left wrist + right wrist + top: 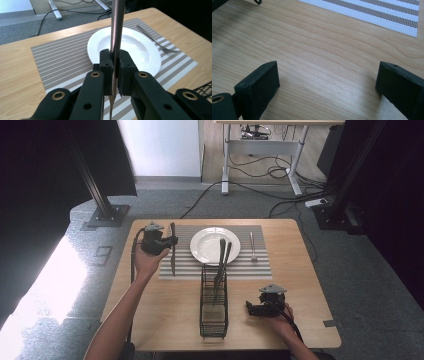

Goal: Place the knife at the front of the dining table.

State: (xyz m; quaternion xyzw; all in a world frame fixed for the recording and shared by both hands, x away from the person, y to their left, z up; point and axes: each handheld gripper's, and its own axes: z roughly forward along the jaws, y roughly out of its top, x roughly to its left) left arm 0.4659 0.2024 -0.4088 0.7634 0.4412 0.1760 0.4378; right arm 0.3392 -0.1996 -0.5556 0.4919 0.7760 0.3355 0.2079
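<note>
1. Over the table in the high view, the left gripper (165,241) is clenched on a knife (172,251) above the striped placemat's (185,267) left side, just left of the white plate (206,251). A fork (253,246) already lies right of the plate; two utensils (221,262) remain in the wire caddy (214,307), so the setting looks partly done.
2. Along the left gripper view, the jaws pinch the knife (117,30), plate (147,53) and fork (156,41) beyond; nothing blocks the mat below.
3. Down the right gripper view, the right gripper (327,82) stands released, holding nothing, over bare table (317,50).
</note>
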